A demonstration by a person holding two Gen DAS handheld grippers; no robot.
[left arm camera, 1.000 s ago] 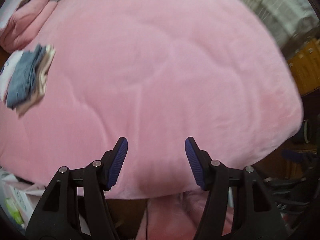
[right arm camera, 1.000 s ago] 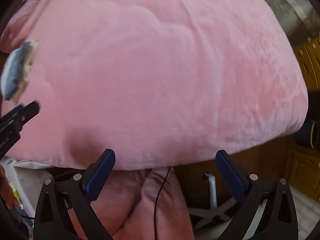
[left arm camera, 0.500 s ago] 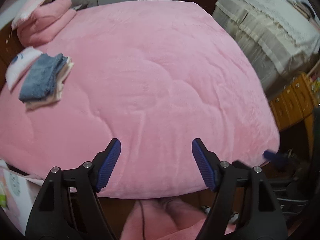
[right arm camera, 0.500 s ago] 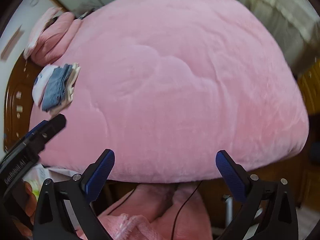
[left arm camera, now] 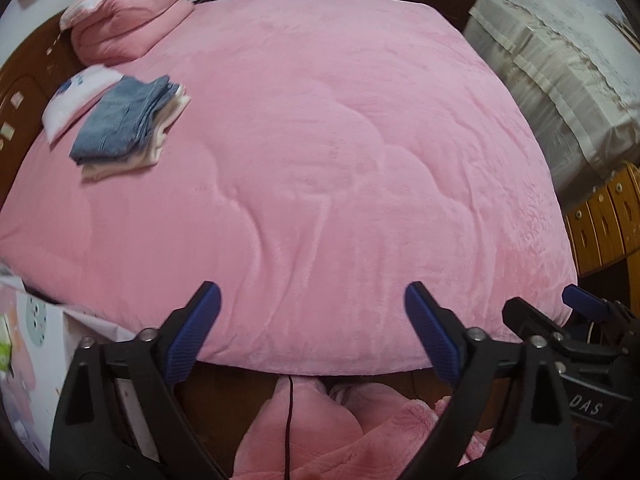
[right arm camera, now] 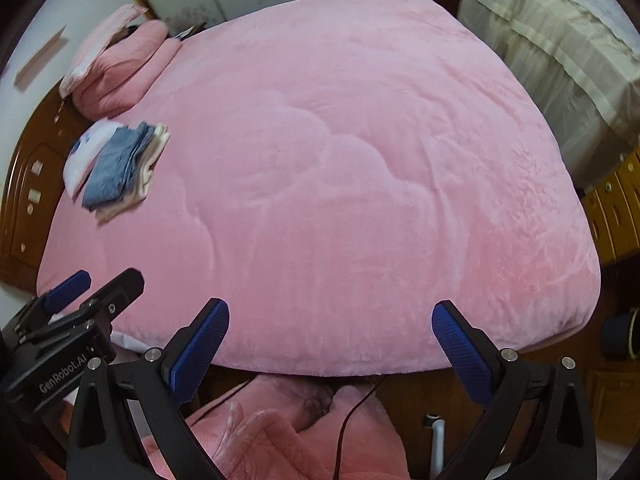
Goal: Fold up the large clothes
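Observation:
A pink plush blanket [left arm camera: 340, 152] [right arm camera: 340, 168] covers the whole bed. On its left side lies a stack of folded clothes [left arm camera: 128, 124] [right arm camera: 120, 168] with blue jeans on top. My left gripper [left arm camera: 310, 300] hangs above the bed's near edge. Its jaws are opening and nothing is between them. It also shows at the left of the right wrist view, left gripper [right arm camera: 80, 300]. My right gripper [right arm camera: 330, 312] stands open and empty over the same edge, to the right of the left one. Pink fleecy fabric [left arm camera: 320, 432] [right arm camera: 280, 432] lies below the edge.
A folded pink quilt [left arm camera: 128, 24] and a pillow sit at the bed's far left corner. A wooden headboard [right arm camera: 28, 184] runs along the left. Cream-covered furniture [left arm camera: 560, 80] and wooden drawers [left arm camera: 604, 220] stand to the right. A thin dark cable [left arm camera: 289, 420] hangs below.
Both grippers have risen and drawn back, so the whole bed and the folded stack show. The left jaws have spread wider. The right gripper now shows at the left wrist view's right edge.

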